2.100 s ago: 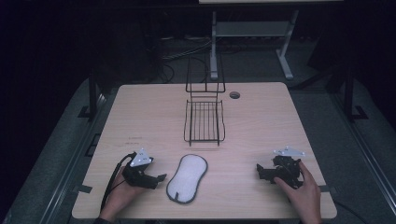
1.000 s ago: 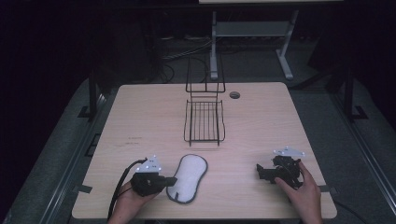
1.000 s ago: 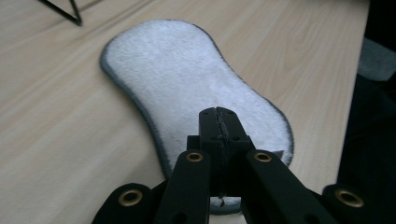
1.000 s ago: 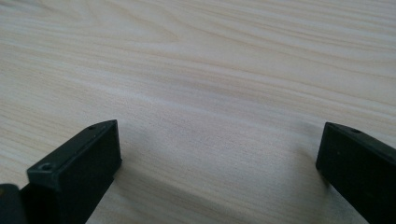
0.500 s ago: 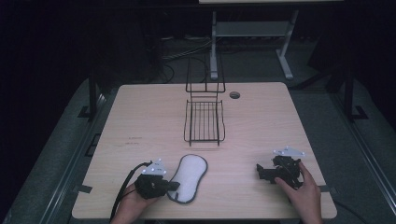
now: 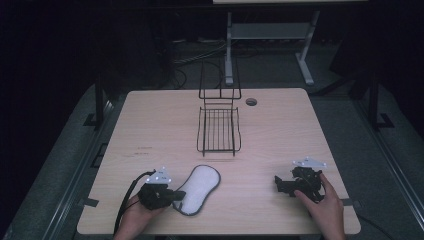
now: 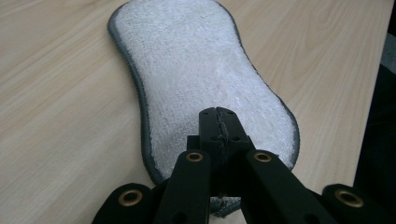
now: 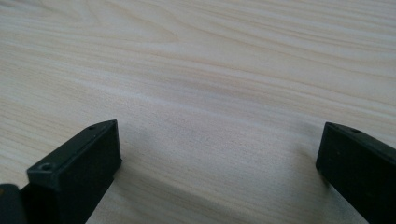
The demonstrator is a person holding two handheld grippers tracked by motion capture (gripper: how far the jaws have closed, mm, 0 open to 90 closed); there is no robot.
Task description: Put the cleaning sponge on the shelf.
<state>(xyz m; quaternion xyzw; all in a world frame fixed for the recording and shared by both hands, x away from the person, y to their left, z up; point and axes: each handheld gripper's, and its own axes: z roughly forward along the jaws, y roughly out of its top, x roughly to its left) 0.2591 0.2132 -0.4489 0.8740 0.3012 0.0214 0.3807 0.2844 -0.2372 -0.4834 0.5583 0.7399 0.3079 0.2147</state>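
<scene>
A white terry pad (image 6: 201,181) with a grey rim lies flat near the front of the wooden table (image 6: 280,135), left of centre. My left gripper (image 6: 176,194) reaches onto its near end from the left. In the left gripper view the two jaws (image 7: 217,116) are pressed together with no gap, on the pad (image 7: 196,65) near its closest end. My right gripper (image 6: 276,184) rests on the table at the front right, well away from the pad. Its jaws (image 8: 219,154) stand wide apart over bare wood.
A black wire rack (image 6: 218,131) with an upright back frame stands at the table's middle, beyond the pad. A round cable hole (image 6: 251,102) lies at the back. A white stand (image 6: 270,35) and cables sit on the dark floor behind.
My left gripper has slid to the right, from beside the pad onto its near end. The right gripper, the pad and the rack have stayed put.
</scene>
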